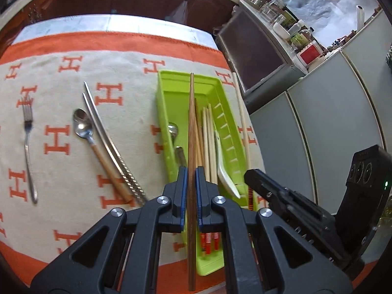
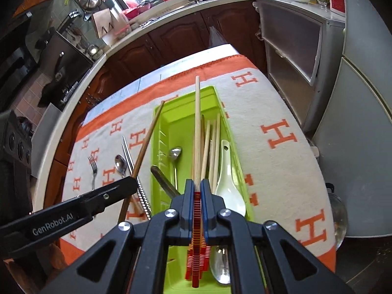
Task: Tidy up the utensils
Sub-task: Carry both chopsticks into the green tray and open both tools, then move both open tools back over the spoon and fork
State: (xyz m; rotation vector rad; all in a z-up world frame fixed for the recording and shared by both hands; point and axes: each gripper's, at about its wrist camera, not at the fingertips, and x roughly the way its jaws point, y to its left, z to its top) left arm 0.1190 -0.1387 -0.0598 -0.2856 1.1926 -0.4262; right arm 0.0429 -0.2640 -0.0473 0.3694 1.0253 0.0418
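Left wrist view: left gripper (image 1: 191, 171) clamped on dark wooden chopstick (image 1: 191, 122) above green utensil tray (image 1: 163, 103). Right gripper (image 2: 196, 186) clamped on pale chopstick (image 2: 197, 122).

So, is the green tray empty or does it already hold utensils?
Not empty. The green tray holds pale chopsticks, a white soup spoon and a metal spoon.

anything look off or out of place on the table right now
Nothing spilled or damaged. The fork, a spoon and metal chopsticks lie loose on the cloth outside the green tray; each tool grips a single chopstick.
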